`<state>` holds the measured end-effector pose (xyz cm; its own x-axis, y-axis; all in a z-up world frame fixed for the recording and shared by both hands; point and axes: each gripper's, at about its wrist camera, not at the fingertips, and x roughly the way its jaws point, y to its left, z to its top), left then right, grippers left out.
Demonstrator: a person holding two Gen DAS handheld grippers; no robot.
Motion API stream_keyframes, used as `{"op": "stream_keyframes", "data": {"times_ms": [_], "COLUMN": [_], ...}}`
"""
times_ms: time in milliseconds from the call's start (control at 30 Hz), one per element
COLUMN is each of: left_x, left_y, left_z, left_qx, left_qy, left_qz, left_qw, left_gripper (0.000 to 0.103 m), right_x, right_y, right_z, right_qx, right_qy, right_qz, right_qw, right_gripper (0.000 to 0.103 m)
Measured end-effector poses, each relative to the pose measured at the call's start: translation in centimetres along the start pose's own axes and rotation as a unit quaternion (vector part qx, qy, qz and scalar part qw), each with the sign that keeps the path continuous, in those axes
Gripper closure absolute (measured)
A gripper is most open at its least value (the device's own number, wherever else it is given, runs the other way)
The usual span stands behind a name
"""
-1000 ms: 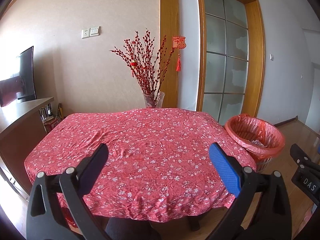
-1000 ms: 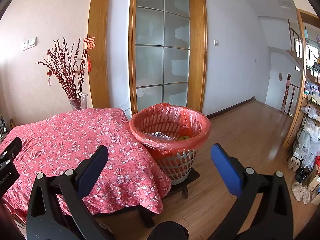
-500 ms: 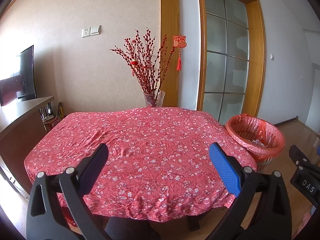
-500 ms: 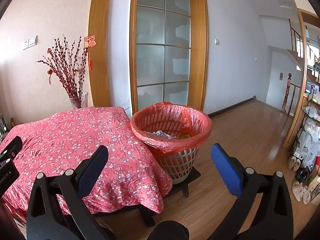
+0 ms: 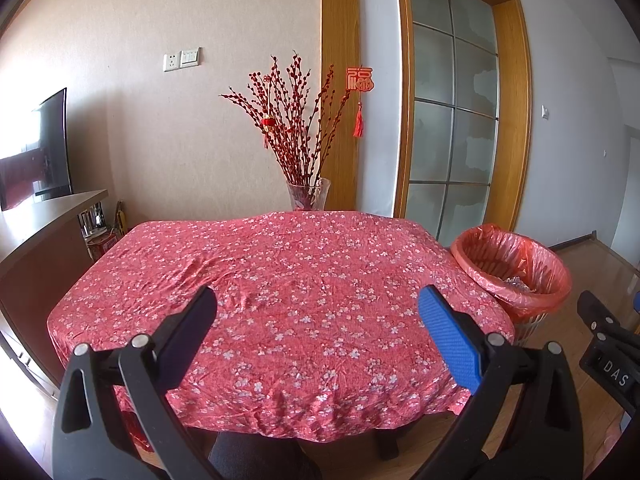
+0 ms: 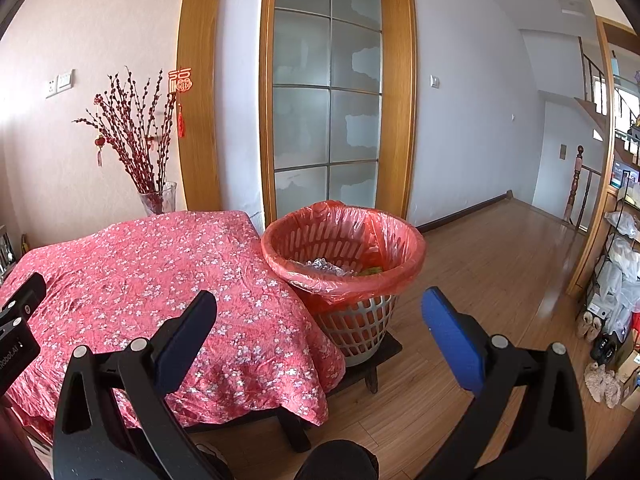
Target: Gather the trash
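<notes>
A white lattice trash basket (image 6: 352, 320) lined with an orange-red bag stands on a low dark stool at the table's right end; it also shows in the left wrist view (image 5: 516, 268). Crumpled foil and other trash (image 6: 324, 267) lie inside it. The table (image 5: 280, 280) wears a red floral cloth with no loose trash visible on it. My left gripper (image 5: 318, 312) is open and empty, held above the table's near edge. My right gripper (image 6: 320, 312) is open and empty, in front of the basket.
A glass vase of red branches (image 5: 308, 196) stands at the table's far edge. A dark sideboard with a TV (image 5: 36, 148) is at the left. Wooden floor (image 6: 500, 264) stretches right of the basket; shelves and shoes (image 6: 616, 300) line the far right.
Both views have drifted slightly; the table and basket sit a little higher in frame. Both grippers remain open and empty.
</notes>
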<state>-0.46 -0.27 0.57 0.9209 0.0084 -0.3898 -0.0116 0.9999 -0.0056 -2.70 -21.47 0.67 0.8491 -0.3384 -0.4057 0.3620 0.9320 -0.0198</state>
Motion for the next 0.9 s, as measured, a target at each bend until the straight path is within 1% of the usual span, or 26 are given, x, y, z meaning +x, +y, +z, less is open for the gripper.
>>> {"op": "stream_keyframes", "data": {"times_ms": [900], "left_x": [0.7], "left_y": [-0.13], "left_z": [-0.37], "left_qx": [-0.001], "left_qy": [0.01], "left_qz": [0.0], "left_qw": [1.0], "left_gripper": [0.004], "right_x": [0.17], "right_y": [-0.07], "right_z": [-0.23], "right_qx": [0.001], "right_qy": [0.003], "right_qz": [0.0], "right_qw": [1.0], "right_gripper": [0.002]}}
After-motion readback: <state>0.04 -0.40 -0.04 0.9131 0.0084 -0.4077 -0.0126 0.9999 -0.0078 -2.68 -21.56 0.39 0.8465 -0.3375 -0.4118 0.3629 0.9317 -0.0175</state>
